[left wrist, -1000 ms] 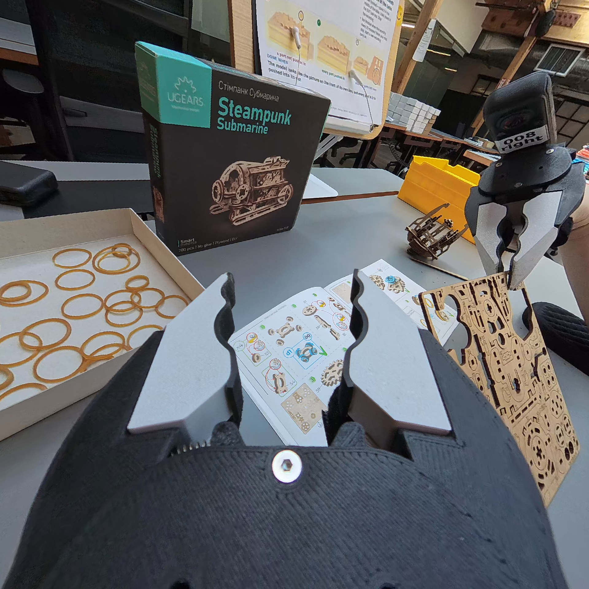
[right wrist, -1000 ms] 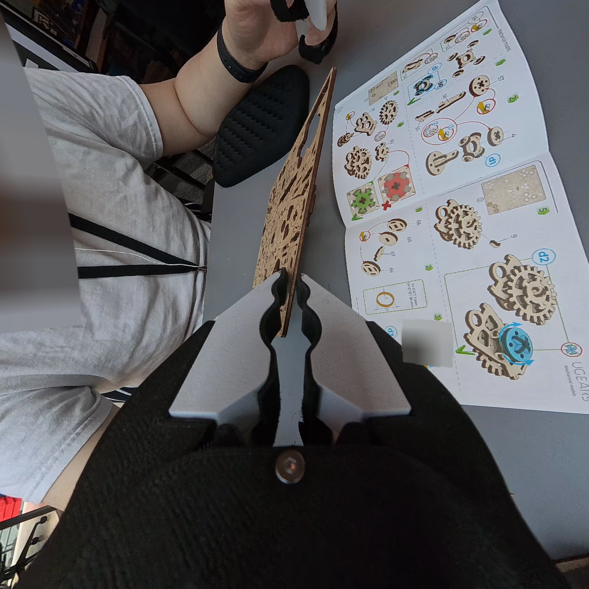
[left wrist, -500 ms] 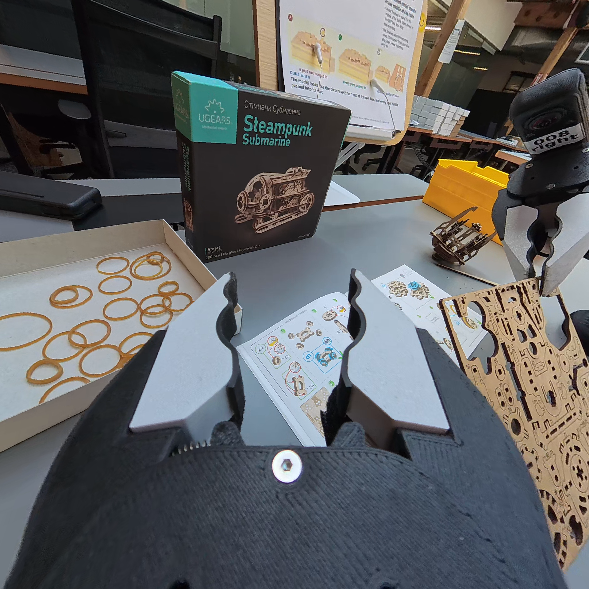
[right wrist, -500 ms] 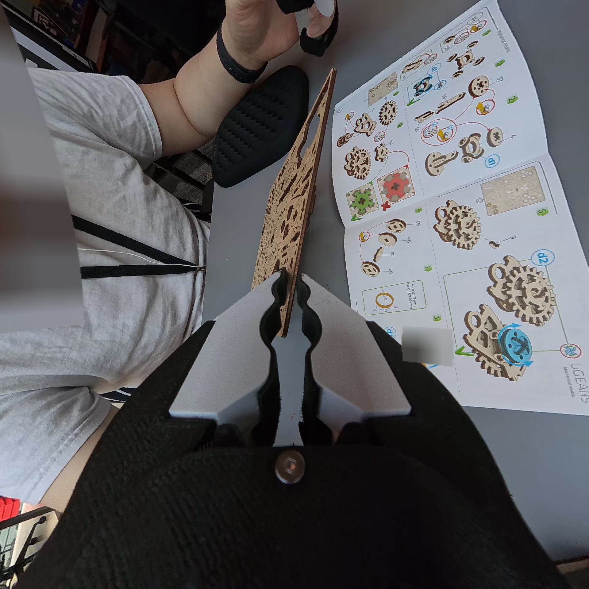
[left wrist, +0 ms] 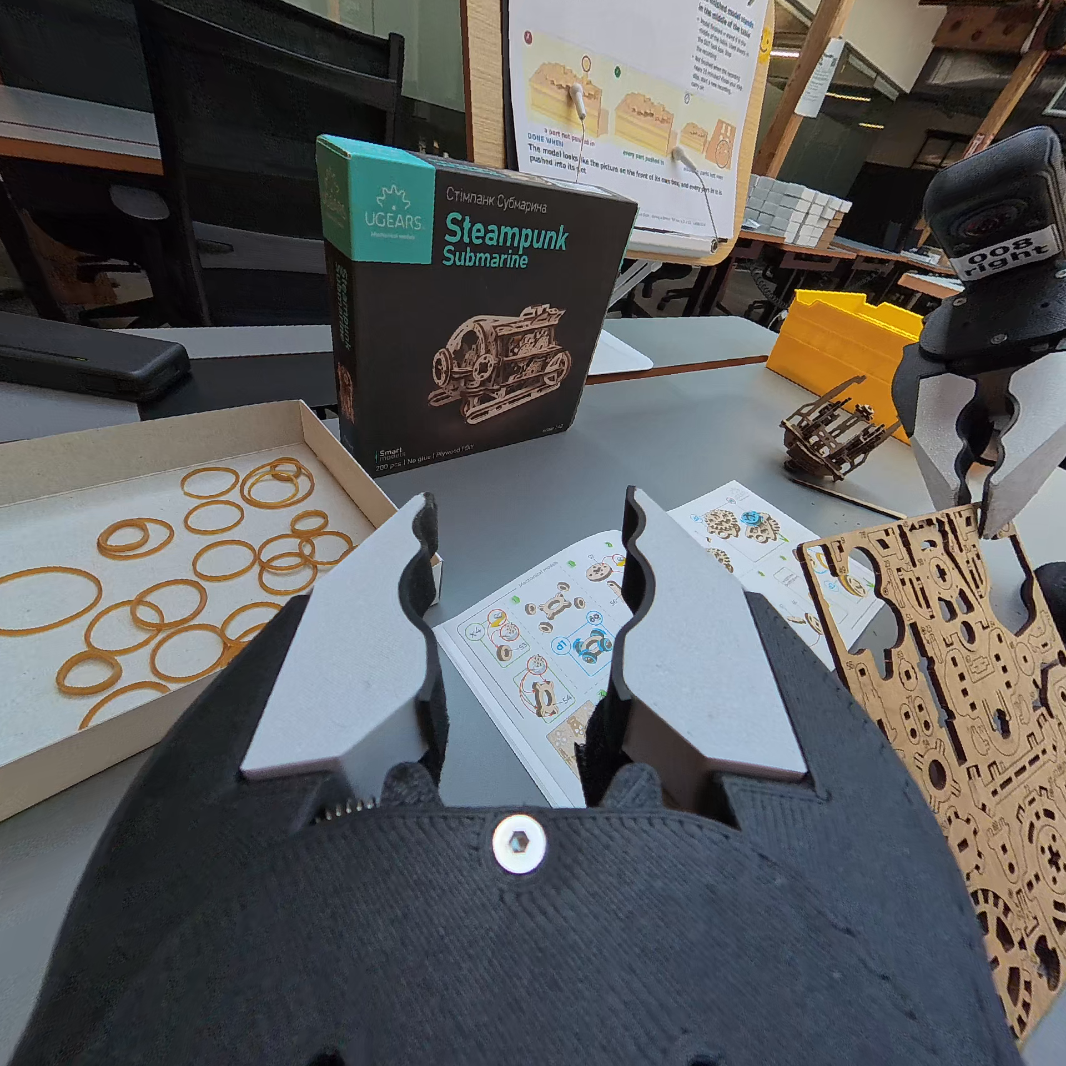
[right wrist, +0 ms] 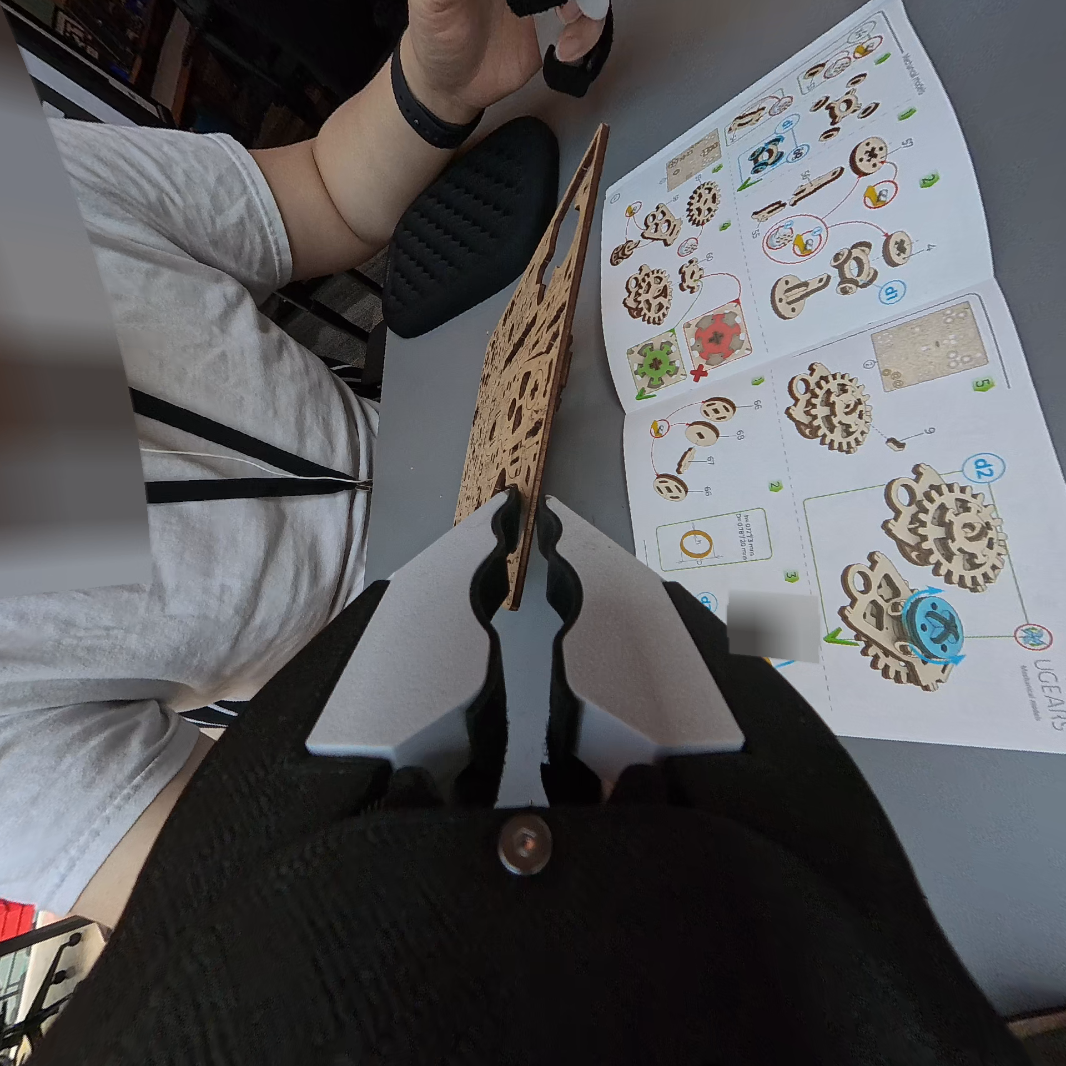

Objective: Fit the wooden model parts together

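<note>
Left wrist view, change: the model box [left wrist: 473,306] and the tray of rubber bands [left wrist: 173,577] sit nearer the middle of the frame than a second ago; the wooden sheet has slid toward the right edge.
Left wrist view, left gripper [left wrist: 528,507]: fingers spread wide, holding nothing, above the open instruction booklet [left wrist: 536,652].
Left wrist view, surroundings: a half-built wooden model [left wrist: 830,435] stands on the grey table [left wrist: 663,450] in front of a yellow bin [left wrist: 842,340].
Right wrist view, change: almost none; the grip looks the same.
Right wrist view, right gripper [right wrist: 525,507]: nearly closed, pinching the top edge of the wooden sheet [right wrist: 530,369], which stands on edge on the table.
Right wrist view, surroundings: booklet just right of the sheet; a person's hand [right wrist: 490,52] beyond it.
</note>
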